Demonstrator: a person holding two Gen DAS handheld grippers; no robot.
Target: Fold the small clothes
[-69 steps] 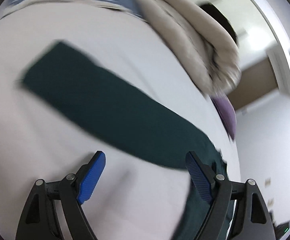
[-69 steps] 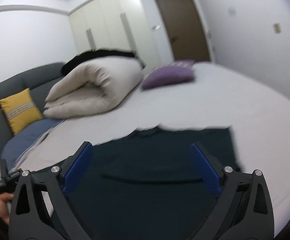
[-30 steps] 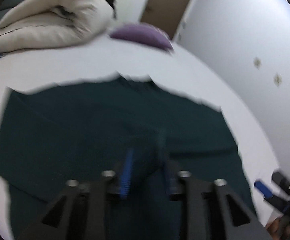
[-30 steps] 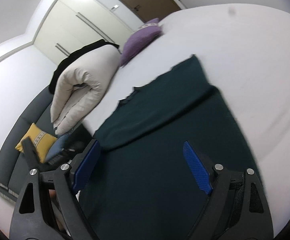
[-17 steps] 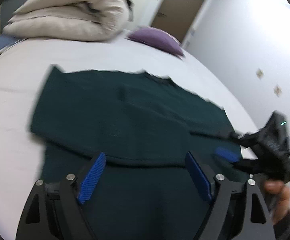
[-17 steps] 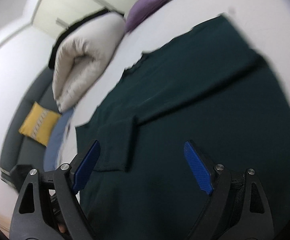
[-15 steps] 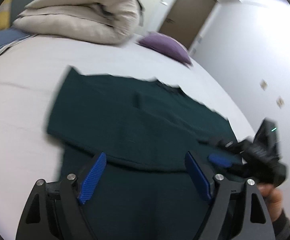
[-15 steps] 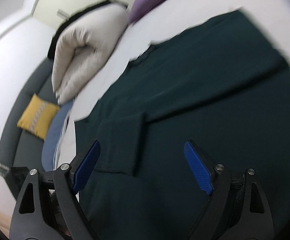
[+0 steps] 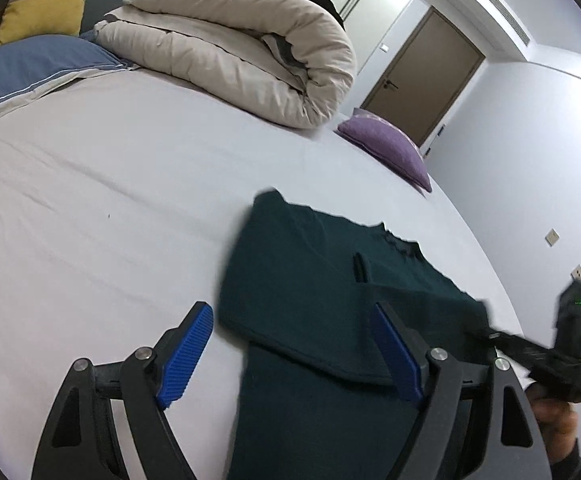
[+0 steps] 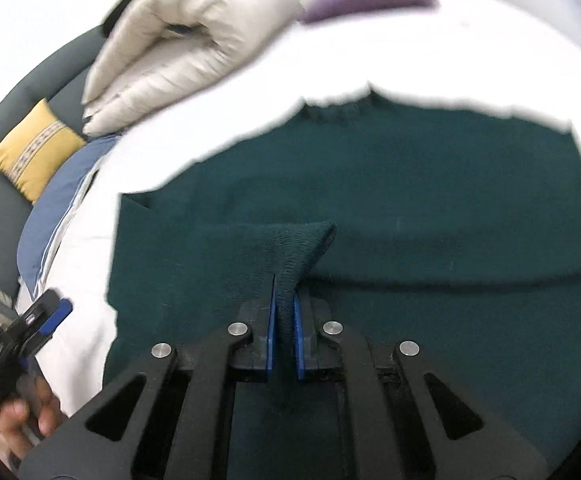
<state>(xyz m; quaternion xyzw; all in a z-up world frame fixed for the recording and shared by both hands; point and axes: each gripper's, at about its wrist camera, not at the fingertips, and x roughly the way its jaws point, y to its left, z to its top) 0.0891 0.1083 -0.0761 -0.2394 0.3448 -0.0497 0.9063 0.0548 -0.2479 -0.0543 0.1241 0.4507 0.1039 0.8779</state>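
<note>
Lying flat on the white bed sheet (image 9: 102,208), at about 5 o'clock in the left wrist view: the dark green sweater (image 9: 310,280), neckline toward 1 o'clock. Looking partly folded already, with one sleeve laid across the chest and a second layer overlapping the body; judging the fold roughly midway, with the other sleeve and the final halving probably remaining.

Pinching a raised peak of the sweater's knit at centre frame: the right gripper (image 10: 285,320), blue pads pressed together on the fabric. Hovering spread and empty at 6 o'clock, just left of the sweater's edge: the left gripper (image 9: 290,352).

Sitting well apart at 12 o'clock: rolled beige duvet (image 9: 230,56), purple cushion (image 9: 386,152).

Blurring along the sweater's outline; hiding the hem behind both grippers; not telling which sleeve is being pinched.
</note>
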